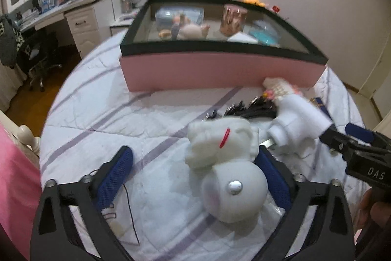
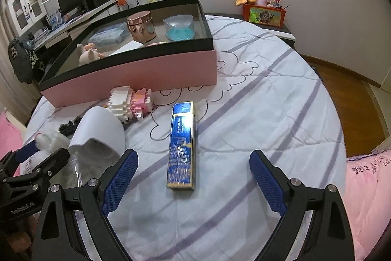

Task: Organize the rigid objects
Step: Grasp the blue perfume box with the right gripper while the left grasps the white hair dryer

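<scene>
The workspace is a bed (image 2: 244,94) covered with a white quilt with grey stripes. A pink box (image 2: 136,72) with a black rim stands at its far side and serves as the collection container: it already holds a copper jar (image 2: 141,26), a clear blue-bottomed tub (image 2: 179,27) and a small pig figure (image 2: 88,54). The remaining loose items lie on the quilt in front of the box, within reach of both tools.

The left tongs (image 1: 195,170) are spread wide. A white plush-like toy (image 1: 227,163) lies between the pads, resting against the right-hand pad (image 1: 273,177) and well clear of the other; it is not clamped. The position suggests an approach for a grasp.

The right tongs (image 2: 193,180) are also spread wide and hold nothing. They are aligned with a blue rectangular box (image 2: 182,143) lying lengthwise on the quilt just ahead of the tips, probably the next item to be picked.

A white pipe-like fitting (image 1: 295,124) and a brick-built model (image 2: 130,103) lie between the two tools, near the front wall of the pink box, awaiting placement.
</scene>
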Action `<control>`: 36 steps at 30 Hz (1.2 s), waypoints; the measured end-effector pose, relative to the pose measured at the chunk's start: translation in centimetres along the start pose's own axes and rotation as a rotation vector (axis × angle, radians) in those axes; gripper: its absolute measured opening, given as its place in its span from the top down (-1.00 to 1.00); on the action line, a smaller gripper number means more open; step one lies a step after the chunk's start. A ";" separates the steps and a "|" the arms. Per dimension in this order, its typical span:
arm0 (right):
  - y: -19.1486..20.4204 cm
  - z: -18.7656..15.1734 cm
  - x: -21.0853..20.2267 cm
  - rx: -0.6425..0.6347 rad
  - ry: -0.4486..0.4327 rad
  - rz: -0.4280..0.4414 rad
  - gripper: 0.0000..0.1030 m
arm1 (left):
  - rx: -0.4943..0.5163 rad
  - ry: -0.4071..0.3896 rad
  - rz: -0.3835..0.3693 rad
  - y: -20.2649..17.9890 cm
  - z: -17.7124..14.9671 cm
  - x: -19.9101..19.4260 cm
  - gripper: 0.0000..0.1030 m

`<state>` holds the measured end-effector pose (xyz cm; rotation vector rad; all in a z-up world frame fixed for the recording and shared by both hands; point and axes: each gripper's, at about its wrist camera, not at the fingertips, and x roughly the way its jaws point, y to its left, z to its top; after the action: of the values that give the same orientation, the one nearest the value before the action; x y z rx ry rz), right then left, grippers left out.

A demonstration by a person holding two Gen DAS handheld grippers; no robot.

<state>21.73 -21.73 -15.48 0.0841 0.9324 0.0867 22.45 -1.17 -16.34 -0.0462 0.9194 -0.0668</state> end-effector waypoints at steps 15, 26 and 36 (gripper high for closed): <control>0.7 -0.3 0.2 -0.057 -0.024 -0.051 -0.01 | 0.012 -0.027 0.005 1.3 0.3 -0.4 -0.04; 0.6 -0.3 -1.0 -0.039 -0.037 0.063 0.60 | -0.005 -0.038 -0.013 2.0 -0.1 -1.8 -0.03; 0.9 1.8 -3.7 -0.040 -0.101 0.122 0.60 | -0.007 -0.089 -0.025 2.2 1.3 -4.2 -0.03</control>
<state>20.89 -21.33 -11.37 0.1077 0.8238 0.2124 21.05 1.41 -12.40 -0.0665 0.8302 -0.0842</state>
